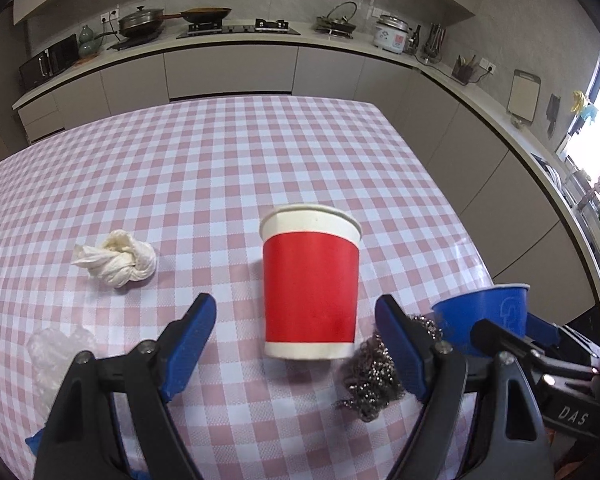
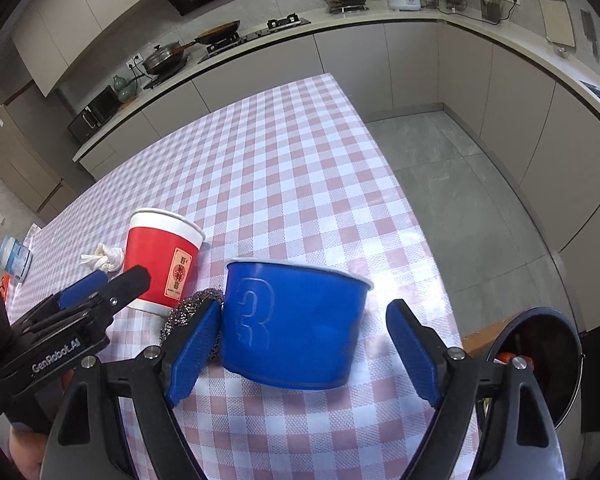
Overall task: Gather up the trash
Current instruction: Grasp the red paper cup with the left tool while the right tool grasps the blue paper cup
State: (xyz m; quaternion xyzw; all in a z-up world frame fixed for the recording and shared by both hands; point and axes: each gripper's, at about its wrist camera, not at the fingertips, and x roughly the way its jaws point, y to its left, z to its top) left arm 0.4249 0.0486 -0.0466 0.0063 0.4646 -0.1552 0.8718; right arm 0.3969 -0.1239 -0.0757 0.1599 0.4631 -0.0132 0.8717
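A red paper cup [image 1: 310,284] stands upright on the checked tablecloth, between the fingers of my left gripper [image 1: 296,300]. That gripper is open, with a gap on each side of the cup. A blue cup [image 2: 296,324] with an embossed 3 stands between the fingers of my right gripper [image 2: 306,307], which is open too. Its left pad lies close against the cup wall and its right pad is apart from it. A steel wool ball [image 1: 376,372] lies between the two cups. A crumpled white tissue [image 1: 118,258] lies left of the red cup.
A crumpled clear plastic piece [image 1: 56,356] lies at the near left. A black round bin [image 2: 540,364] sits below the table's near right corner. The table edge [image 2: 412,200] drops to a grey floor on the right. Kitchen counters run along the back.
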